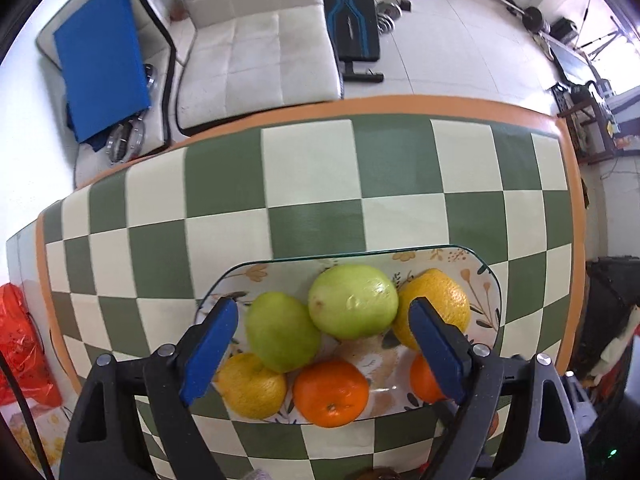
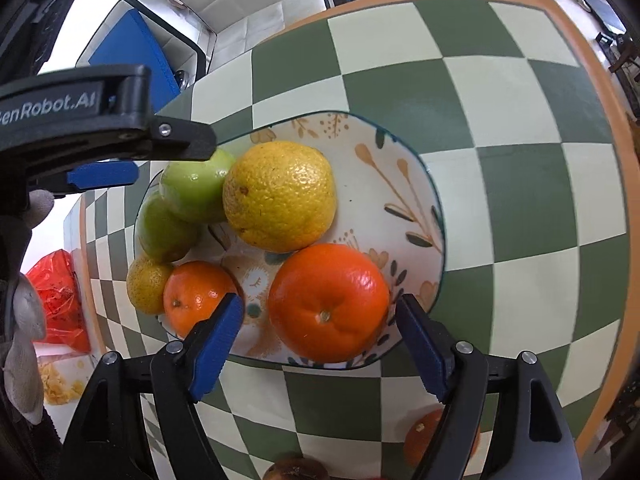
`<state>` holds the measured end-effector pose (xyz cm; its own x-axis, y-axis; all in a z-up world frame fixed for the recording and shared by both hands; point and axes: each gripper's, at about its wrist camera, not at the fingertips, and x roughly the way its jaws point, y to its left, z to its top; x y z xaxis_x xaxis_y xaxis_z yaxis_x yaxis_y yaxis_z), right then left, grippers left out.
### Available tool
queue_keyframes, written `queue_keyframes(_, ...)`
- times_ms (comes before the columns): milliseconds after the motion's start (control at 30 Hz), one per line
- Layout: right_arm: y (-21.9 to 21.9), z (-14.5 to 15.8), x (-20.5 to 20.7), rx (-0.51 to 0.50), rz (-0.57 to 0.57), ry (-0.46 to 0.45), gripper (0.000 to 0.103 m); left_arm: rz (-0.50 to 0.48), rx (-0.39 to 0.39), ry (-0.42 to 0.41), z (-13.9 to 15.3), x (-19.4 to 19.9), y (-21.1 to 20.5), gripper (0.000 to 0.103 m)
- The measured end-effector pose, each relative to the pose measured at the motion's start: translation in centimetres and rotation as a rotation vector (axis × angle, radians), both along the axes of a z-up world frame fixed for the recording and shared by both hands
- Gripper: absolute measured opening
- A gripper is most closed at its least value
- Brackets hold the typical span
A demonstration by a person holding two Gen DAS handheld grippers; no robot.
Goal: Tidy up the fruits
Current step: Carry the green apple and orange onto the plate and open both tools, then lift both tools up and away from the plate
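Fruit lay heaped on the floral plate [image 2: 404, 184] on the checked desk [image 2: 520, 128]: green pears, yellow citrus, oranges. The big orange [image 2: 329, 304] looked firm, round, glossy, likely to roll; best pinched across its middle. Right tongs [image 2: 320, 318] and left tongs [image 1: 324, 320] both gaped wide, empty.
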<state>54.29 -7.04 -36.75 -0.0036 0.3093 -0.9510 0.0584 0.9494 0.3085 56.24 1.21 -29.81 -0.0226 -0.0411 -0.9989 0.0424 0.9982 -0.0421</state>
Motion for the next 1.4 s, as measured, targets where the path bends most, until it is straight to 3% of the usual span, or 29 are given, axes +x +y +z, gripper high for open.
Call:
queue_keyframes(100,-0.1,1.5,-0.2,-0.058,0.02,-0.041,0.092,0.019,0.018,-0.044,1.0,-1.9,0.8,0.087)
queue_keyframes(267,-1.0,3.8,-0.7,-0.184,0.056,-0.109,0.094,0.051,0.012,-0.078,2.2,-5.6,2.1,0.087)
queue_keyframes(467,-1.4,5.8,-1.9,-0.244,0.065,-0.164,0.095,0.074,0.026,-0.16,4.1,-10.0,2.4,0.087)
queue_keyframes(667,-1.5,8.0,-4.6,-0.267,0.077,-0.216,0.094,0.098,0.023,-0.258,7.5,-13.8,2.7,0.087)
queue_keyframes(933,-1.7,13.3,-8.2,-0.258,0.077,-0.306,0.095,0.098,0.006,-0.357,12.4,-18.0,2.8,0.087)
queue_keyframes(1400,-1.8,21.4,-15.2,-0.212,0.057,-0.444,0.094,0.081,0.016,-0.489,17.7,-23.8,2.1,0.087)
